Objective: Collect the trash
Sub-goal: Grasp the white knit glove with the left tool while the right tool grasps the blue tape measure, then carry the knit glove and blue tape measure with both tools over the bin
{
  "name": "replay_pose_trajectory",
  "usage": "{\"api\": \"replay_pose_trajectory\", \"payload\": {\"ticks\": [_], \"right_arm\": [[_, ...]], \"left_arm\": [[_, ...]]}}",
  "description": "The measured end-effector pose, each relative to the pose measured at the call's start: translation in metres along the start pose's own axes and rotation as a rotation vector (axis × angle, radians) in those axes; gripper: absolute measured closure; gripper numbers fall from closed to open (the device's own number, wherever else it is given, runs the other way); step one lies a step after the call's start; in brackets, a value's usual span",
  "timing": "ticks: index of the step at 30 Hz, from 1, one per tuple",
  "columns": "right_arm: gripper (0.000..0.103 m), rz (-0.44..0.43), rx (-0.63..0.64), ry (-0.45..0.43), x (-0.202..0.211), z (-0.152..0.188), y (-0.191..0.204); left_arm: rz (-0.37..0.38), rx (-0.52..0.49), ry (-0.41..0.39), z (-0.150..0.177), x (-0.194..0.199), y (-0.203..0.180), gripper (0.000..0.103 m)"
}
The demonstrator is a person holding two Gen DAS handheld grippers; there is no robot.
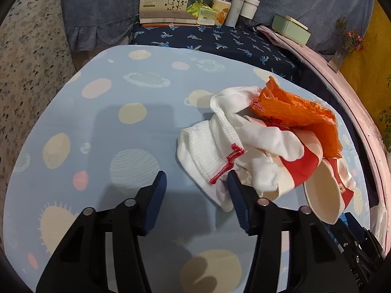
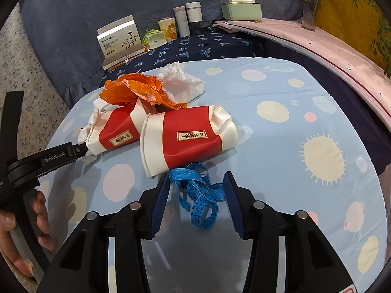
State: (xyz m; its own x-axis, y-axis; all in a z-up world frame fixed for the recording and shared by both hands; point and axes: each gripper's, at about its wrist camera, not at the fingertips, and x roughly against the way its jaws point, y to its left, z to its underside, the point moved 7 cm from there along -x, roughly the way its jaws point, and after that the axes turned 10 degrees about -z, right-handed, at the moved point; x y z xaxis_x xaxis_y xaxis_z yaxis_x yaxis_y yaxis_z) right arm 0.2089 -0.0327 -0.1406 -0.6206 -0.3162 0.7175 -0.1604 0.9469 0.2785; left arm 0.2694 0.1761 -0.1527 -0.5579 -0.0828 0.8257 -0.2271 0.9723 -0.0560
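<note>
Trash heaped toward one side of the light blue planet-print tablecloth (image 2: 281, 92): two crushed red-and-cream paper cups (image 2: 188, 136) lying on their sides, a crumpled orange plastic wrapper (image 2: 136, 90) on top behind them, a wad of white tissue (image 2: 180, 83) at the far edge, and a white knitted cloth with red stitched trim (image 1: 210, 144) draped against the cups. Nearest the right gripper (image 2: 196, 185), a tangled blue measuring tape (image 2: 200, 195), lying between the parted blue pads with no visible contact on either side, so nothing gripped there yet. Likely risk here: closing on a loose loop only, leaving the rest of the tape to trail and drag the nearer cup, or mistaking the tape for trash at all. Left gripper (image 1: 196, 178) likewise parted and empty, its right-hand pad just at the hem of the white cloth, the other pad over bare tablecloth; risk of pinching the tablecloth along with the cloth, or of tugging the cloth and rolling the cups toward the table edge. Both tools pitched steeply downward toward the table, low over it, roughly level in roll; a hand (image 2: 22, 227) wrapped around the left tool's handle, seen from the right wrist view.
</note>
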Motion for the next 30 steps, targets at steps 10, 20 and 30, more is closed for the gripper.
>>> {"api": "replay_pose_trajectory", "payload": {"ticks": [10,20,30], "right_arm": [[0.095,-0.015,0.001,-0.001,0.004,0.000,-0.004],[0.097,-0.019,0.027,-0.060,0.050,-0.004,0.001],[0.097,-0.022,-0.006,-0.123,0.107,-0.004,-0.011]], "left_arm": [[0.009,-0.016,-0.009,0.006,0.009,-0.013,0.095],[0.022,0.025,-0.033,0.018,0.058,-0.008,0.097],[0.065,0.025,-0.090,0.025,0.126,-0.023,0.097]]}}
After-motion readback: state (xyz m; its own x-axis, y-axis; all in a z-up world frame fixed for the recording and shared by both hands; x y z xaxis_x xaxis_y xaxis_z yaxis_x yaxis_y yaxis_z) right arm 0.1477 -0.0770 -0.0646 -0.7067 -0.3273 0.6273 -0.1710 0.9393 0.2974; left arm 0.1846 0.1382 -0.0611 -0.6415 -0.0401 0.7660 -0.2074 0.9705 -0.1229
